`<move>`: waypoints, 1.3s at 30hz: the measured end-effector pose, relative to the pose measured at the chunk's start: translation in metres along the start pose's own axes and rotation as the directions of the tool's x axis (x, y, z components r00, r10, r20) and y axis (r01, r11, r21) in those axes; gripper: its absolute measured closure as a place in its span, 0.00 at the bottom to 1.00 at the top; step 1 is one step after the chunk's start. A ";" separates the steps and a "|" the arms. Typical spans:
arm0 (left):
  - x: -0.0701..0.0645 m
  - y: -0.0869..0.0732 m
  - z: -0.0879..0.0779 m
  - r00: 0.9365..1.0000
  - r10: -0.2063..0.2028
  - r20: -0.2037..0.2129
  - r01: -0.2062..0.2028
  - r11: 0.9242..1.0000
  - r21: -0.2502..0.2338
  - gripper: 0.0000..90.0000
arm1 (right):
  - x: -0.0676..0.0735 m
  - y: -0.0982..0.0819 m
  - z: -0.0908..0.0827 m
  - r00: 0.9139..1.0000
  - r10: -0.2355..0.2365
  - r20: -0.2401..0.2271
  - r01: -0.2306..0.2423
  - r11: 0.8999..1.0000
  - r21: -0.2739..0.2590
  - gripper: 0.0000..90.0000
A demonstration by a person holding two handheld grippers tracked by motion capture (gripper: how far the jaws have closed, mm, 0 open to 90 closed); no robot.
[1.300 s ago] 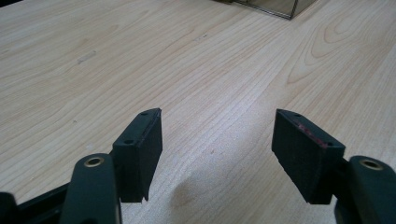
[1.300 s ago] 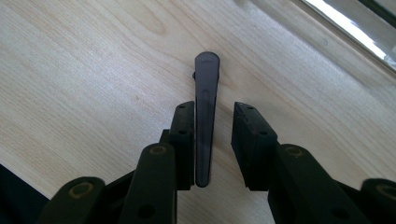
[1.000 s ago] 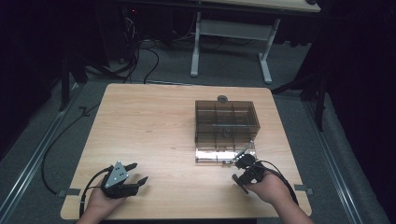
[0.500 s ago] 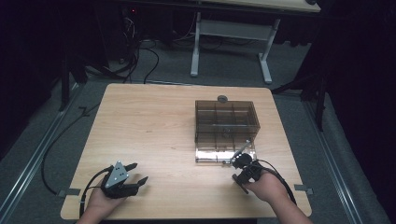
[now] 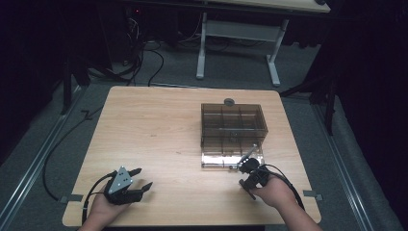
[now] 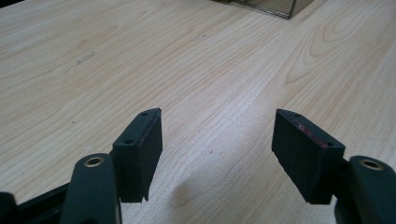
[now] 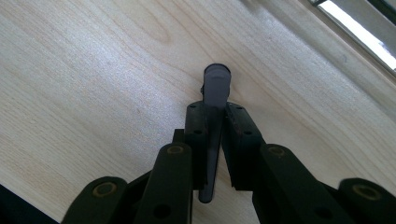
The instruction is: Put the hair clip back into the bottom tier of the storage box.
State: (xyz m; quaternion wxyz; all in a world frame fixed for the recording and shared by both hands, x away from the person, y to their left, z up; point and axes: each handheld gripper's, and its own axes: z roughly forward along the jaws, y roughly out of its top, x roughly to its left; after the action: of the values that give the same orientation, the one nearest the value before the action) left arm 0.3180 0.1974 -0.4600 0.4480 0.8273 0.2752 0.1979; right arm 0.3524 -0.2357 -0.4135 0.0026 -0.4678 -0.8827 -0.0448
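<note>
My right gripper (image 5: 246,168) sits at the table's front right, just before a clear brown compartment box (image 5: 233,126). Its jaws have just been closing and now stand shut on a slim dark grey rod (image 7: 217,79) with a rounded end. The rod (image 5: 250,153) slants up from the gripper toward the box's front edge. In the right gripper view both pads (image 7: 196,126) press on the rod, held by my right gripper (image 7: 216,109). My left gripper (image 5: 145,177) rests at the front left, open, with only bare wood between its jaws; the left gripper view shows it (image 6: 217,135) the same way.
The wooden table (image 5: 159,130) is bare across its left and middle. A small round grey object (image 5: 229,101) lies just behind the box. Cables (image 5: 57,144) trail over the floor at the left, and a white desk frame (image 5: 240,33) stands beyond the far edge.
The right gripper's jaws have drawn together on the grey rod. Both hands have kept their places.
</note>
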 end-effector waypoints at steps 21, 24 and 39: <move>0.000 0.000 0.000 1.000 0.002 0.000 -0.002 1.000 -0.002 0.38 | -0.003 0.008 -0.017 1.000 -0.021 0.009 0.021 1.000 -0.016 0.90; 0.000 0.000 0.000 1.000 0.002 0.000 -0.002 1.000 -0.002 0.38 | -0.003 0.008 -0.019 1.000 -0.027 0.008 0.027 0.999 -0.021 0.90; -0.001 0.000 0.000 1.000 0.008 -0.002 -0.008 1.000 0.000 0.38 | -0.012 0.012 -0.029 0.997 -0.078 0.009 0.079 0.995 -0.054 0.90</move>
State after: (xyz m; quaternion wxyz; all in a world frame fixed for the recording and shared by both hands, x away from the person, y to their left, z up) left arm 0.3175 0.1969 -0.4600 0.4468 0.8282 0.2724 0.2005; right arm 0.3680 -0.2415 -0.3843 -0.0147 -0.4328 -0.8988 -0.0674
